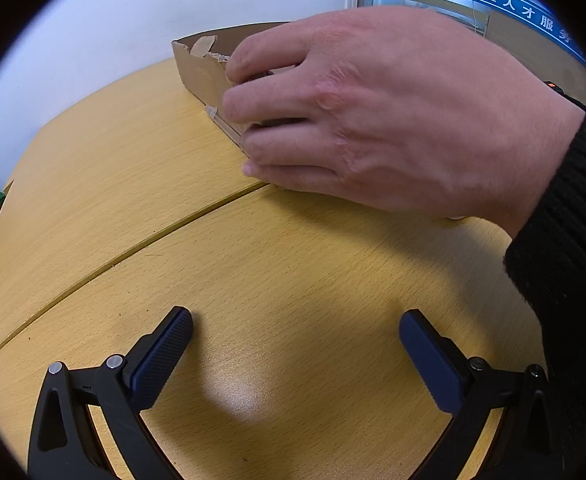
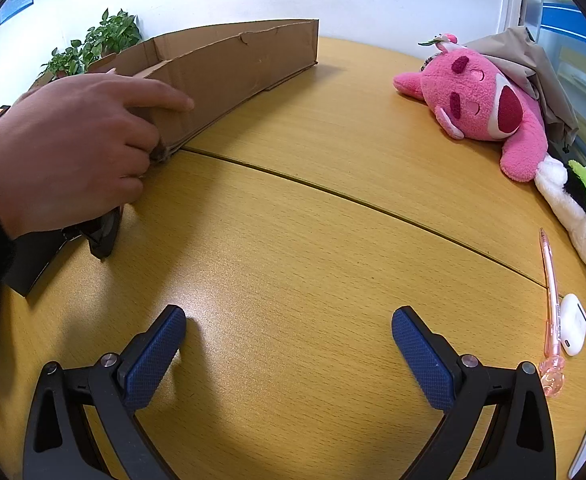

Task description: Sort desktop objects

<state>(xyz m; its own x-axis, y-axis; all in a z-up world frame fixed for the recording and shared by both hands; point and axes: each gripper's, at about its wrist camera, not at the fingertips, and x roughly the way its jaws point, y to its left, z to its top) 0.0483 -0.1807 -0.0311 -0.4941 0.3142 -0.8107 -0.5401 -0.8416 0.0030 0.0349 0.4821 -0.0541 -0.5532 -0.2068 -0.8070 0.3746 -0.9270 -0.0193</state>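
Two hand-held grippers, both spread wide and empty: left hand-held gripper (image 1: 295,334) and right hand-held gripper (image 2: 289,332), each low over bare desk (image 2: 293,240).

Item 1. Box (image 2: 229,68), cardboard, open-topped, torn at one corner, at the far side of the desk. A bare hand (image 1: 385,112) grips its near end, so you have neither gripper on it.

Item 2. Things to sort, all well to your right of the box: pink plush (image 2: 489,108), white plush (image 2: 577,208) touching it, pink pen (image 2: 551,300), white earbud case (image 2: 572,324) just beside the pen.

Risks, as judged:
- The hand on the box blocks your left gripper's line; closing in there could pinch fingers or shove the box.
- The box looks light and flimsy; a push on one end may pivot it or tear the corner further.
- The pen is thin and flat on the desk; pads may skate over it and knock the case toward the edge.
- The plush pair touch; lifting one may drag the other.

Writing: a blue band on the glass behind the box in the left view reads "吴中区人才服务", cut off at the edge. No brand legible elsewhere.
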